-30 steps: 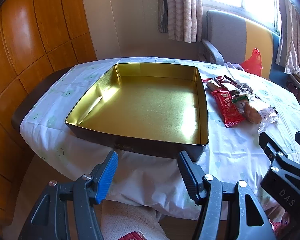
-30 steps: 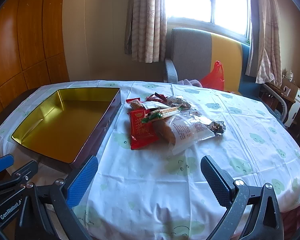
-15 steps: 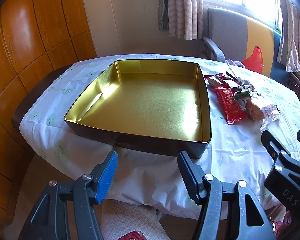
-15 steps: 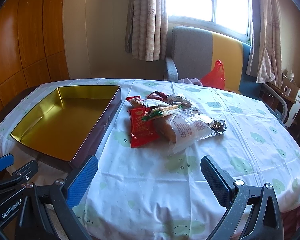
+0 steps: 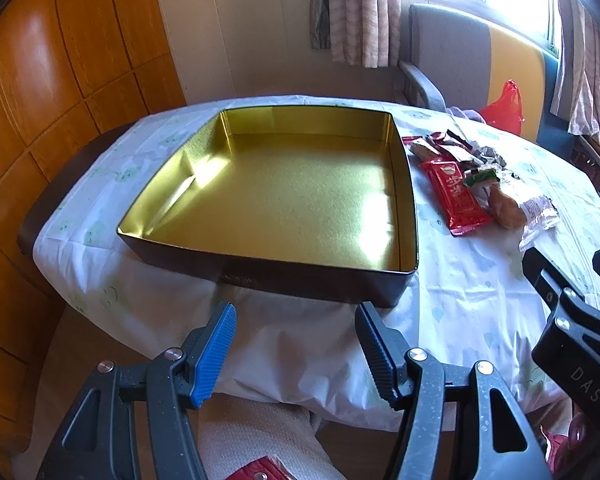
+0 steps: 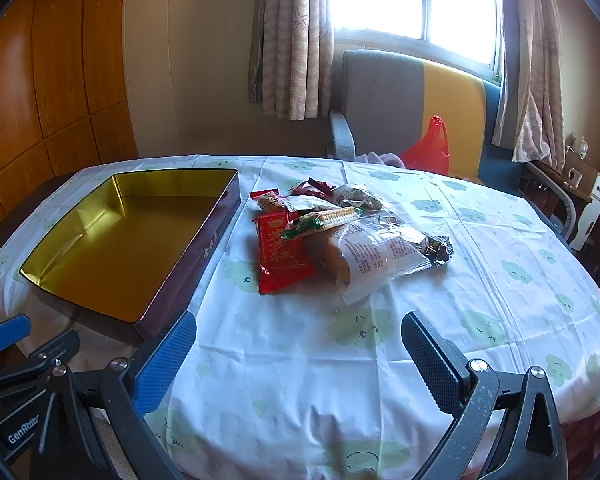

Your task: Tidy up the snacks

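An empty tin box (image 5: 404, 200) (image 6: 216, 236), gold inside and dark outside, lies on the left part of the table. To its right is a pile of snacks: a red packet (image 6: 282, 256) (image 5: 456, 196), a bread roll in a clear wrapper (image 6: 364, 258) (image 5: 508, 208), a cracker pack (image 6: 328, 216) and several small wrapped pieces behind. My left gripper (image 5: 296, 340) hangs open just before the tin's near wall, nothing between its fingers. Near the table's front edge, short of the pile, my right gripper (image 6: 300, 344) stands open and holds nothing.
A white cloth with green cloud prints (image 6: 480, 280) covers the table. Behind it stand a grey and yellow chair (image 6: 412, 100) with a red plastic bag (image 6: 430, 148), curtains and a bright window. Wood panelling (image 5: 60, 80) runs along the left. A person's lap shows below the left gripper.
In the left wrist view the tin and table have slid a little upward and nearer. The right wrist view is the same, and both grippers stay open.
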`<action>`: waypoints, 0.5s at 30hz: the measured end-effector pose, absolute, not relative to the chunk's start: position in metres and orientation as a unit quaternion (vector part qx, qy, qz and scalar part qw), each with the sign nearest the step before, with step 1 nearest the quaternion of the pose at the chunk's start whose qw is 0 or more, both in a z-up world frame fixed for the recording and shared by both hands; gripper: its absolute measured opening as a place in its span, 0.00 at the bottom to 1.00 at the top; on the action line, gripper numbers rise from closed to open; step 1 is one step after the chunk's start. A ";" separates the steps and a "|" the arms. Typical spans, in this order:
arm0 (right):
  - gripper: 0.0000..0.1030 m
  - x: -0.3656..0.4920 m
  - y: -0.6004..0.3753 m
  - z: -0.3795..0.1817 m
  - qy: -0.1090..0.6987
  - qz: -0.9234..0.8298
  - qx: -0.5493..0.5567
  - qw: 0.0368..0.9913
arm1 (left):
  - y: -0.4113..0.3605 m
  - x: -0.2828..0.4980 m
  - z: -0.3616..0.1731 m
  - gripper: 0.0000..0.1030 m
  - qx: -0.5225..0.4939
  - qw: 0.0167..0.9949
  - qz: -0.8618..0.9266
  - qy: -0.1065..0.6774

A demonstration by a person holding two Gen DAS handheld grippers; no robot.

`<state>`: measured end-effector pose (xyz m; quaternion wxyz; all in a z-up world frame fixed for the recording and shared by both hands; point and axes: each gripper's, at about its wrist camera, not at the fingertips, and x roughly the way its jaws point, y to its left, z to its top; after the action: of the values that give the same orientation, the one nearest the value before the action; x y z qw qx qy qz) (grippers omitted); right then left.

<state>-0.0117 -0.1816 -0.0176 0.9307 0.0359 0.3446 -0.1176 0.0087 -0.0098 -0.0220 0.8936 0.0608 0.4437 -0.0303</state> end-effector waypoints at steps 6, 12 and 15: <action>1.00 -0.011 -0.187 -0.019 0.341 -0.116 0.036 0.932 | -0.007 0.012 -0.027 0.62 0.021 0.881 -0.066 0.469; 1.00 -0.008 -0.210 -0.026 0.331 -0.084 0.048 0.939 | -0.016 0.011 -0.031 0.62 -0.010 0.868 -0.128 0.481; 1.00 -0.005 -0.229 -0.042 0.356 -0.055 0.055 0.931 | -0.035 0.002 -0.029 0.62 0.021 0.873 -0.151 0.463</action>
<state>-0.0046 -0.2292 -0.0418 0.9311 0.0550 0.3563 -0.0553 0.0017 -0.0350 -0.0287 0.8731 0.0212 0.4630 -0.1510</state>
